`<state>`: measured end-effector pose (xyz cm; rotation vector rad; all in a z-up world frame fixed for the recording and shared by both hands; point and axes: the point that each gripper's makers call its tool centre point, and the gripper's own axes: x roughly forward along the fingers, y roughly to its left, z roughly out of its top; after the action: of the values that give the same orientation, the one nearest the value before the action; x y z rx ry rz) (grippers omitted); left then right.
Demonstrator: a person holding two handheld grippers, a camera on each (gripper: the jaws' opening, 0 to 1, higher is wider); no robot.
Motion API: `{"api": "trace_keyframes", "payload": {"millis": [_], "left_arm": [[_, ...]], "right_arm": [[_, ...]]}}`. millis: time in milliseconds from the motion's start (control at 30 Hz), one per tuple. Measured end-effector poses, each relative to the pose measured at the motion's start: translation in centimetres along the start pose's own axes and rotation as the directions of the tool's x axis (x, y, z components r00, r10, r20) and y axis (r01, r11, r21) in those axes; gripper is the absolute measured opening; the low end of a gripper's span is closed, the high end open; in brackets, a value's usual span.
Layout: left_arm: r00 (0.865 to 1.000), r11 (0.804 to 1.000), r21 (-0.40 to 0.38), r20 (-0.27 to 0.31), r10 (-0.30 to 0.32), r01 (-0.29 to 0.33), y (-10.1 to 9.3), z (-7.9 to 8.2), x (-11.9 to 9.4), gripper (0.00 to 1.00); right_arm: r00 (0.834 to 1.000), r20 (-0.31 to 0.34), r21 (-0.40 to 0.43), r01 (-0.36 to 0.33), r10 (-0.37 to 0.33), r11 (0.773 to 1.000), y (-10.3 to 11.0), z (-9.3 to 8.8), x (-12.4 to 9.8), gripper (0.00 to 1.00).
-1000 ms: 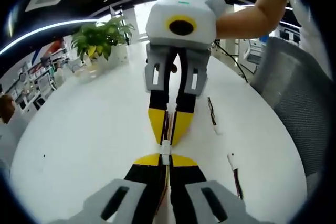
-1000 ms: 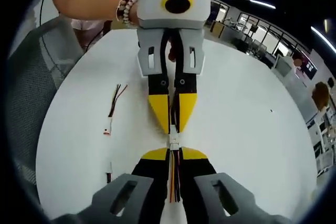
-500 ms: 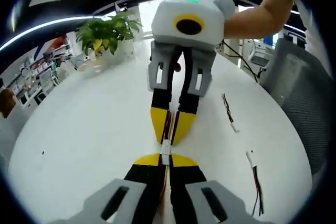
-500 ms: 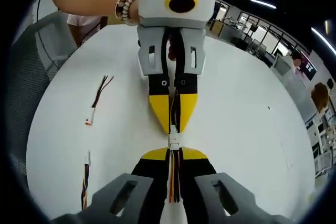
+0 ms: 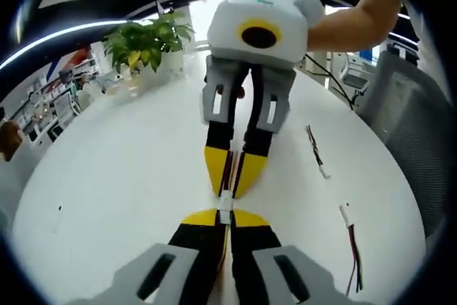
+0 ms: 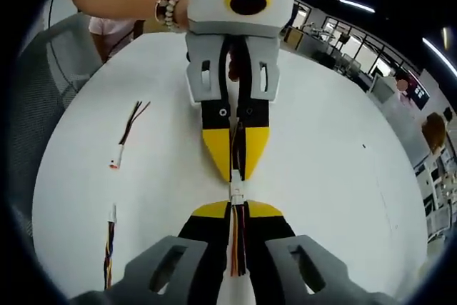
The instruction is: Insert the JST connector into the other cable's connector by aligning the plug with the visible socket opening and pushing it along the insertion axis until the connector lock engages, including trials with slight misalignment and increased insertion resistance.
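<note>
Both views drifted slightly; grippers stayed tip to tip, connectors joined.
Left gripper (image 5: 226, 217) clamped plug (image 5: 226, 205); right gripper (image 5: 230, 189) clamped socket (image 5: 226, 196) above table (image 5: 107, 176). Risk: skewed push jamming before lock.

White round table (image 5: 107, 176), potted plant (image 5: 146, 44)

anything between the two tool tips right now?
Only the white JST connectors, meeting tip to tip between left tool and right tool, in the right gripper view.
</note>
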<state>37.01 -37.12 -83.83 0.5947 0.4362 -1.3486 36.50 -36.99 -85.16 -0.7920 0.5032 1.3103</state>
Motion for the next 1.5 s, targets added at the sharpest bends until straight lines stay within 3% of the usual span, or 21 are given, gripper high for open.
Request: {"api": "trace_keyframes", "payload": {"millis": [533, 767, 1133, 1500], "left_arm": [[1.000, 1.000, -0.011, -0.019, 0.016, -0.016, 0.2, -0.3, 0.0, 0.03], [0.999, 0.999, -0.019, 0.003, 0.042, -0.042, 0.4, 0.6, -1.4, 0.08], [0.998, 0.998, -0.035, 0.008, 0.057, -0.056, -1.6, 0.9, -3.5, 0.12], [0.997, 0.995, -0.066, 0.017, 0.075, -0.073, -3.4, 1.4, -4.6, 0.12]], "right_arm": [[1.000, 0.000, 0.013, 0.019, -0.019, 1.000, -0.3, 0.0, 0.0, 0.06], [0.999, -0.005, 0.035, 0.042, -0.042, 0.998, -0.5, 0.0, -1.0, 0.11], [0.996, 0.038, 0.076, 0.074, -0.077, 0.994, 0.6, 1.0, -3.8, 0.11], [0.995, 0.038, 0.100, 0.093, -0.098, 0.991, 2.2, 1.1, -5.1, 0.11]]}}
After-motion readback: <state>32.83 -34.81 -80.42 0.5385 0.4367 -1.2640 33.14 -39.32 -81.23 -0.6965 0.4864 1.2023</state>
